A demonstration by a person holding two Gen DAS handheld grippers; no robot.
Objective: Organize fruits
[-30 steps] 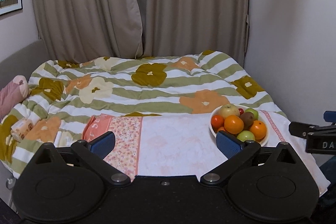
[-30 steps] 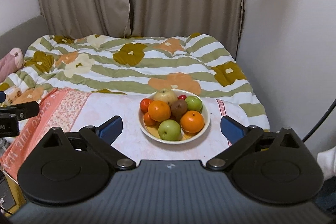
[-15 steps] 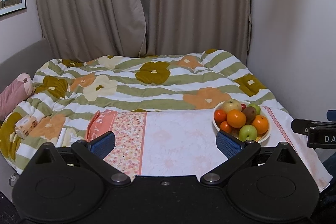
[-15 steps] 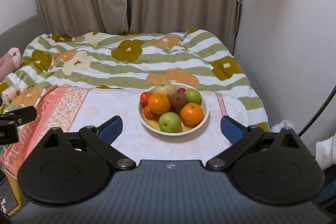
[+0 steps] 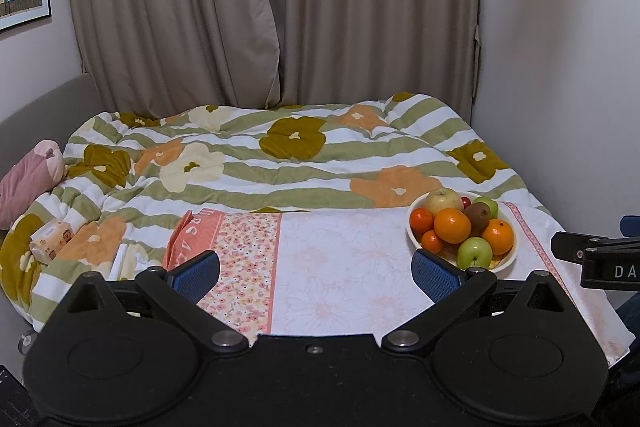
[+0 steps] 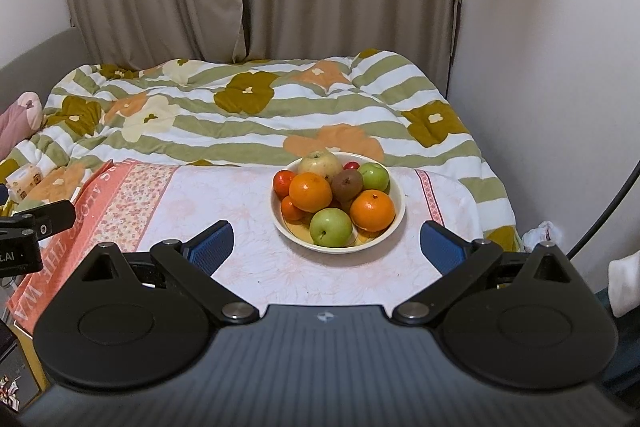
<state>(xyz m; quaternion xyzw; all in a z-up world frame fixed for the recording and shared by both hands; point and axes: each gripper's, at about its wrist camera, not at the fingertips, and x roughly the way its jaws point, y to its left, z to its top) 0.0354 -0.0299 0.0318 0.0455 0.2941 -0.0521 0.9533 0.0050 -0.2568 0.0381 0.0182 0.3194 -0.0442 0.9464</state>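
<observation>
- Grippers first, at the bottom of each frame: the right gripper [image 6: 326,245] and the left gripper [image 5: 316,275] both have their blue pads spread wide apart, holding nothing
- Floral cloth [image 6: 248,223] lies flat just beyond the pads, spread over the striped flowered quilt [image 6: 248,123]
- Cream bowl [image 6: 396,223] sits on the cloth at the centre of the right view, at the right of the left view, well short of either gripper
- Fruit heaped in it, as far as can be counted: two large oranges, the nearer at [image 6: 372,209]; two small mandarins [image 6: 283,183]; two green apples, one in front [image 6: 331,227]; one yellowish apple [image 6: 320,163]; one brown kiwi [image 6: 347,184]; one small red fruit, mostly hidden
- Handling, as a judgement: round, firm, smooth-skinned, so likely to roll; the kiwi probably bruises; take each across its widest part, top pieces first
</observation>
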